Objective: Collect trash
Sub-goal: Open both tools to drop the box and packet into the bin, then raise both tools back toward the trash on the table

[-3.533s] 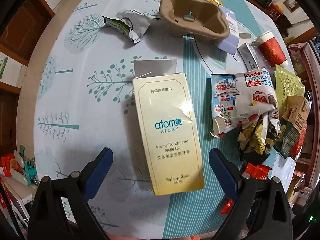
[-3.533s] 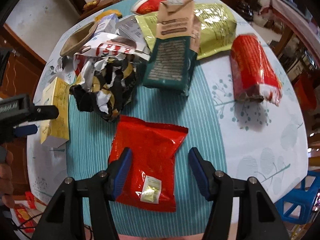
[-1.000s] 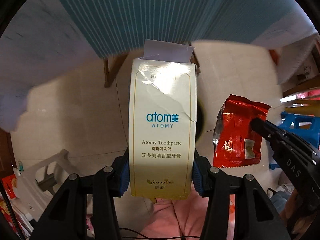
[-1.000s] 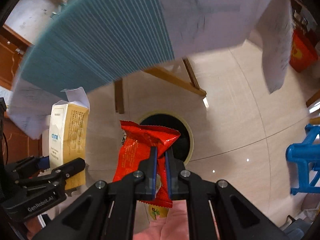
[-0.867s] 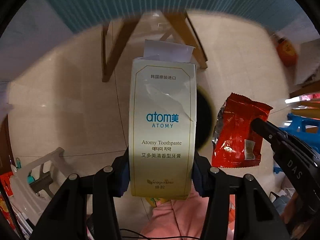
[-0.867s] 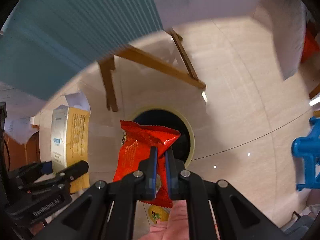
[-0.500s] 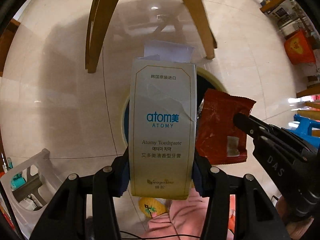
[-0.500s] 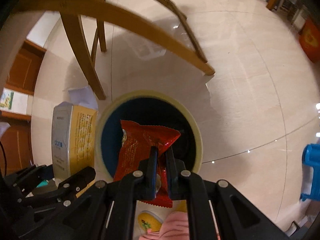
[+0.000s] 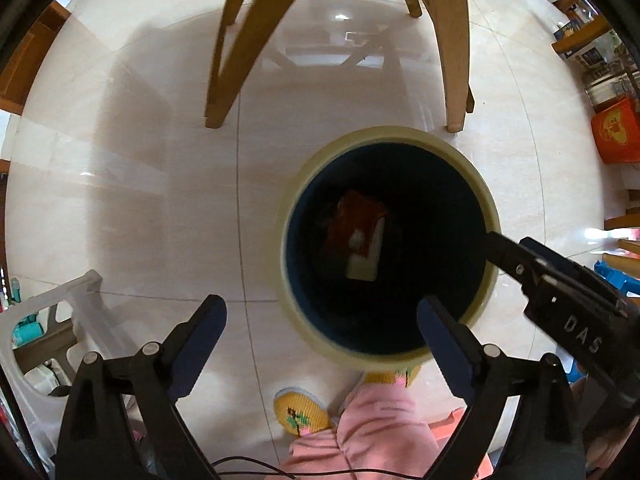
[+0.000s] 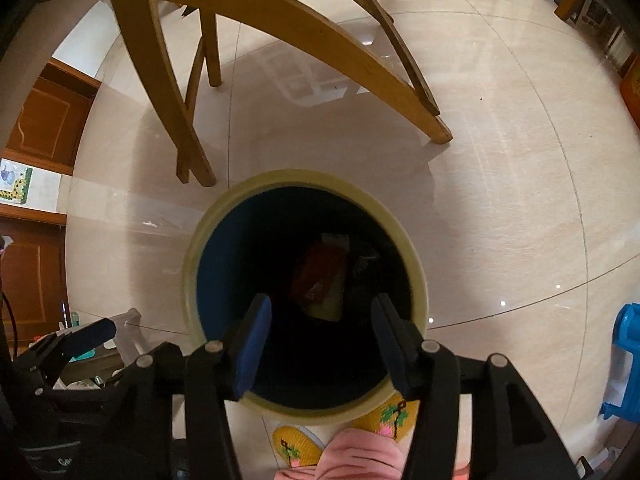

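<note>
A round trash bin with a cream rim (image 9: 490,216) (image 10: 416,268) and dark blue inside stands on the floor below both grippers. Inside it lie the red snack bag (image 9: 352,216) (image 10: 320,272) and the pale toothpaste box (image 9: 366,256) (image 10: 334,298), dim in the bin's shadow. My left gripper (image 9: 320,322) is open and empty above the bin's near left edge. My right gripper (image 10: 320,316) is open and empty over the bin's mouth; it also shows at the right of the left wrist view (image 9: 560,280).
Wooden table legs (image 9: 228,48) (image 10: 168,92) stand on the glossy tile floor just beyond the bin. A white plastic stool (image 9: 48,320) is at the left, a blue stool (image 10: 626,360) at the right. The person's yellow slippers (image 9: 302,410) and pink trousers (image 9: 376,436) are just below the bin.
Both grippers have opened. The toothpaste box and the red snack bag have dropped out of them into the bin.
</note>
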